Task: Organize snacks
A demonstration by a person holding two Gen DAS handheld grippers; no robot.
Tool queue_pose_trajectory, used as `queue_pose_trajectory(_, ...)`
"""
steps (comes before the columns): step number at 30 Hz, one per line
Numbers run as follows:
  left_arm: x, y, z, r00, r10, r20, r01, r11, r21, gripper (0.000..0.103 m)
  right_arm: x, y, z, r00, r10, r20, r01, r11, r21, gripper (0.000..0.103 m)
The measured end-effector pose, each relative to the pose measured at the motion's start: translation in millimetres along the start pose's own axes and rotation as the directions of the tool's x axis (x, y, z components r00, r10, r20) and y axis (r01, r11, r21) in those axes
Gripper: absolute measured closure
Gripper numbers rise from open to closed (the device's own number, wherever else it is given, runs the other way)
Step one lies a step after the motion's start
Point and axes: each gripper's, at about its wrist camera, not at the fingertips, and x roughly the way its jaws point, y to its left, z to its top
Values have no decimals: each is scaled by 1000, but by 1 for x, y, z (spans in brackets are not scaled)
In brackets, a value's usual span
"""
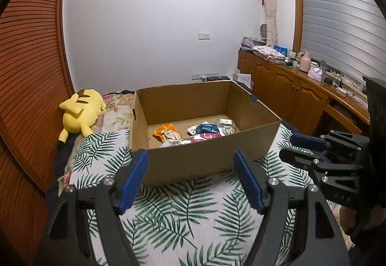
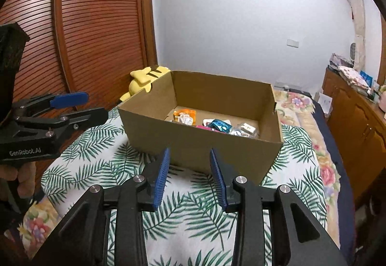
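Note:
An open cardboard box (image 1: 200, 157) (image 2: 200, 148) stands on a bed with a palm-leaf cover. Inside lie several snack packets: an orange one (image 1: 167, 133) (image 2: 185, 116), a teal one (image 1: 206, 128) (image 2: 219, 125), a pink one (image 1: 205, 137) and a clear one (image 1: 226, 126) (image 2: 246, 129). My left gripper (image 1: 190, 157) (image 2: 95, 105) hangs open in front of the box's near wall, nothing between its blue pads. My right gripper (image 2: 189, 154) (image 1: 286, 145) is also open and empty, its jaws set narrower, just short of the box.
A yellow plush toy (image 1: 80, 113) (image 2: 144, 80) lies left of the box by the slatted wooden wardrobe (image 1: 31, 73). A wooden cabinet (image 1: 289, 95) with cloths and bottles runs along the right wall. A hand (image 2: 24, 174) holds the left gripper's handle.

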Motion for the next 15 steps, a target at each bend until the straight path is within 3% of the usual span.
queue_pose_trajectory(7, -26, -14, -18, 999, 37, 18, -37, 999, 26, 26, -24, 6, -12, 999, -46, 28, 45, 999, 26, 48)
queue_pose_trajectory(15, -51, -23, -30, 996, 67, 58, -68, 998, 11, 19, -49, 11, -22, 995, -73, 69, 70, 996, 46, 15)
